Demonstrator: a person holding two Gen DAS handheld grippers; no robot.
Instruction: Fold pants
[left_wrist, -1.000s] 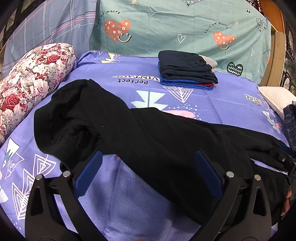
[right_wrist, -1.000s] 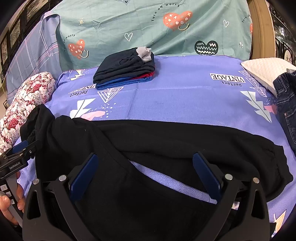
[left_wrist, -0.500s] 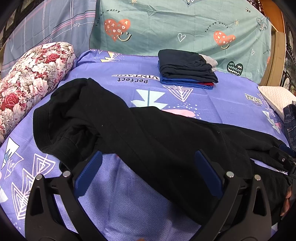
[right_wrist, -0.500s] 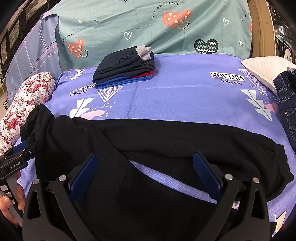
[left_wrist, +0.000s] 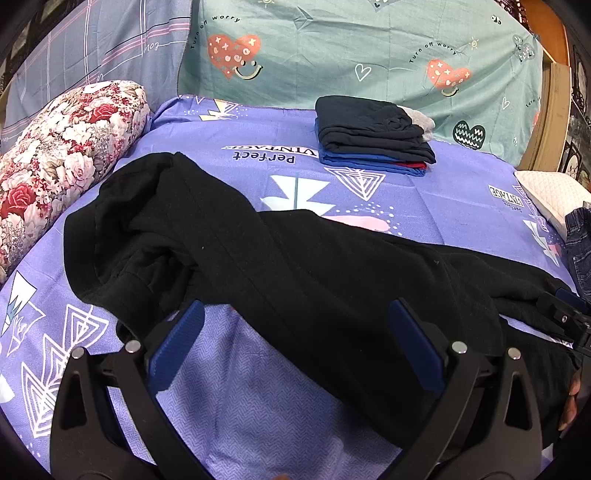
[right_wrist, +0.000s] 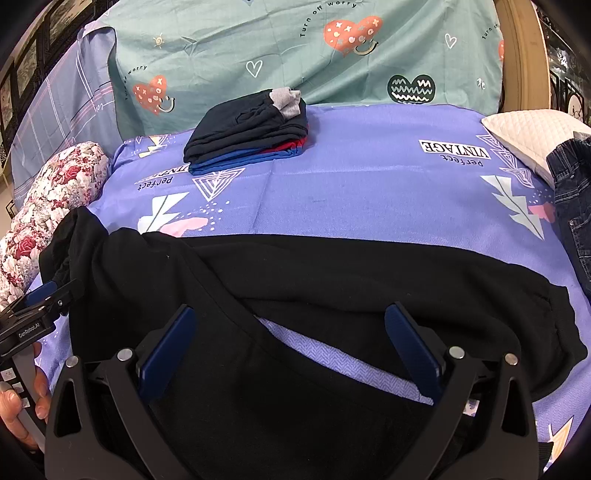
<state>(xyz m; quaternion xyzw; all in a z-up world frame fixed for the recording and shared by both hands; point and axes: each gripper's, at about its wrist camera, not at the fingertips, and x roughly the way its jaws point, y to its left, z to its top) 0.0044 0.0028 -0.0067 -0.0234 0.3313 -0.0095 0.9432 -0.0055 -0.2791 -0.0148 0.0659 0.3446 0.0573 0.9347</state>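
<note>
Black pants sprawl unfolded across the bed, legs toward three o'clock (waist bunched at nine), as left gripper and right gripper, fingers apart, prepare a first straightening grasp.

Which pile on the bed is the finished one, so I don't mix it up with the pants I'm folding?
Look to the far edge of the purple bedsheet, against the teal heart-print cloth. The folded stack sits there: dark garments over blue and red layers, squared off, unlike the black pants sprawled near both grippers.
</note>
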